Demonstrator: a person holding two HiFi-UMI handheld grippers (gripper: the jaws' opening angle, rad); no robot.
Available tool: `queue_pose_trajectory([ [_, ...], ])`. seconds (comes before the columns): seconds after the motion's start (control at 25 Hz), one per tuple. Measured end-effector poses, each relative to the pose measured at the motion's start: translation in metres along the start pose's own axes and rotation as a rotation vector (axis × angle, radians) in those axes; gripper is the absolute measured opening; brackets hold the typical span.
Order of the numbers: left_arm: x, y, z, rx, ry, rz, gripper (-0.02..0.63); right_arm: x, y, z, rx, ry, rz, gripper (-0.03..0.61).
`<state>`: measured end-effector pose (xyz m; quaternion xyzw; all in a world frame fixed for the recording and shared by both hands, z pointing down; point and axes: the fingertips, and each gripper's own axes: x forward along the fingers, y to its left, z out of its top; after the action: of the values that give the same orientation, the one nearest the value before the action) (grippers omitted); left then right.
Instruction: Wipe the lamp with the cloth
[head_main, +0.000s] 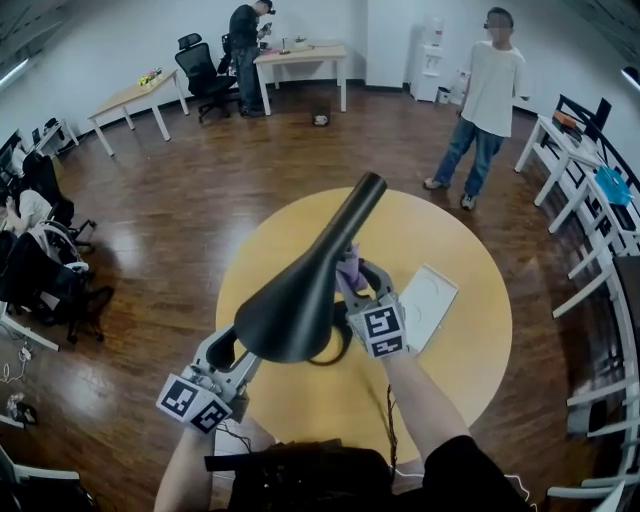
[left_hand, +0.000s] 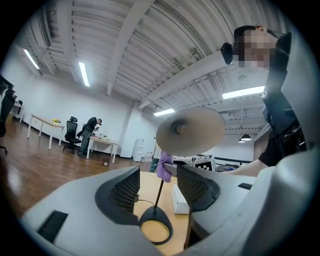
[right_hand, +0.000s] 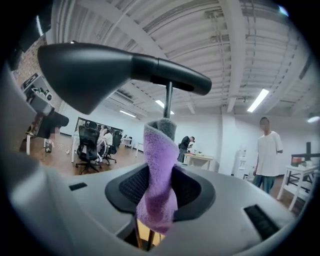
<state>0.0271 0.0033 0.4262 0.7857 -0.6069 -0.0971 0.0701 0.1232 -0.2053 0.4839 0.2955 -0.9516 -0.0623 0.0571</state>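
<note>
- Jaws of the left gripper (left_hand: 157, 182) stand wide apart and grasp nothing. The thin stem and ring base of the lamp (left_hand: 190, 131) show beyond the gap, untouched.
- Beside it, the right gripper (right_hand: 160, 187) is clenched on the purple cloth (right_hand: 159, 175). The cloth sticks up from between its pads, just below the lamp head and close to the stem. I cannot tell whether cloth and stem touch.
- The black lamp stands on the round yellow tabletop (head_main: 470, 340), with its base toward the near edge and its long head tilted up over the middle.
- A flat white box (head_main: 428, 305) lies right of the lamp, toward the right edge.
- Past the far edge, a person (head_main: 490, 100) stands on the wooden floor (head_main: 180, 220), and another (head_main: 245, 55) stands at a desk (head_main: 300, 55) by the far wall.
</note>
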Motion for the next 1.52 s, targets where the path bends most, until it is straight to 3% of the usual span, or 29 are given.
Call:
queue_pose_trajectory([
  [0.24,-0.007,0.011,-0.007,-0.011,0.025,0.02,0.23,0.01,0.009,-0.062,0.01,0.111,0.002,0.138],
  [0.52,-0.006,0.022,-0.017,0.004,0.054,0.057,0.23,0.011,0.012,-0.172,0.002,0.405,0.018,0.135],
  [0.68,-0.01,0.032,-0.029,-0.017,0.078,0.072,0.23,0.015,0.018,-0.202,-0.076,0.531,-0.004,0.127],
  [0.96,-0.009,0.045,-0.043,-0.06,0.107,0.077,0.23,0.006,0.024,-0.209,-0.211,0.748,-0.063,0.122],
  [1.24,0.003,0.036,-0.05,-0.088,0.14,0.035,0.229,0.001,0.023,-0.199,-0.29,0.778,-0.057,0.107],
  [1.36,0.004,0.036,-0.048,-0.099,0.14,0.042,0.23,0.001,0.028,-0.221,-0.383,0.801,-0.007,0.106],
  [1.52,0.002,0.031,-0.049,-0.094,0.134,0.048,0.23,-0.007,0.035,-0.209,-0.508,0.807,0.016,0.103],
])
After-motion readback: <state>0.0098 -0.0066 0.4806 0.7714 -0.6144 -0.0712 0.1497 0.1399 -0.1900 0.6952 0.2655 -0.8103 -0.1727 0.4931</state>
